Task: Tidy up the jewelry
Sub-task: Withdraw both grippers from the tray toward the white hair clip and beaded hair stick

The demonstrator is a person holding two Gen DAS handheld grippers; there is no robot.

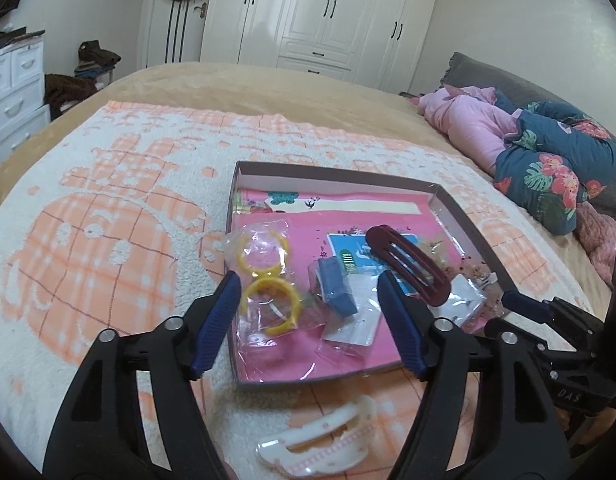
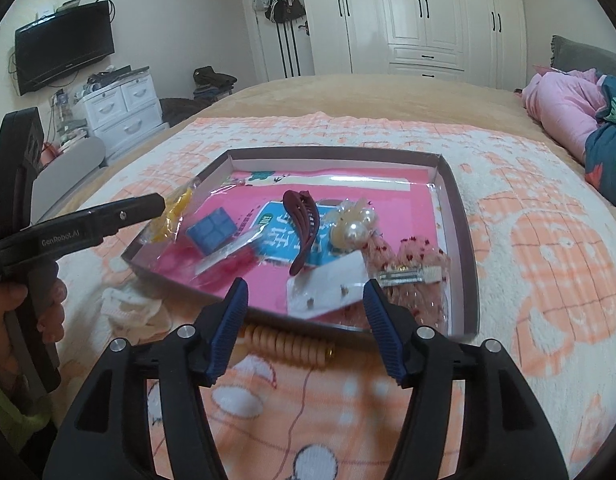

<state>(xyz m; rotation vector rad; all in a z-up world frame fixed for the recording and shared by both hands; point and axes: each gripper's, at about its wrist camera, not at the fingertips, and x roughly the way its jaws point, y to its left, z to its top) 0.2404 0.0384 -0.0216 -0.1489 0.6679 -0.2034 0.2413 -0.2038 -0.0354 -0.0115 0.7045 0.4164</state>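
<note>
Just below the left gripper [image 1: 310,286], which hangs wide open and empty, a white hair clip [image 1: 320,442] lies on the blanket [image 1: 107,240], outside the near wall of the shallow box [image 1: 336,170]. Looks to me like that's the next piece to go in. I'd drop low, close on one long edge of it, lift it clear of the wall and set it on bare pink lining so it doesn't pile on the bags.

Ahead of the left gripper, inside the box: one bag with two yellow rings [image 1: 267,280], one blue square piece [image 1: 338,288] on its card, one dark red hair clip [image 1: 408,266].

Over on the right, the right gripper [image 2: 305,308] is spread open too, holding nothing. Right beneath its tips a beaded coil bracelet [image 2: 291,348] sits on the blanket against the box's near wall, so that's the second stray. Just past its tips in the box: one white earring card [image 2: 328,288], one silver barrette [image 2: 408,276] on a pink knitted bow, one pearl bunch [image 2: 356,220].

Count: two pieces outside, roughly seven packs or pieces inside, though blur makes that shaky.
</note>
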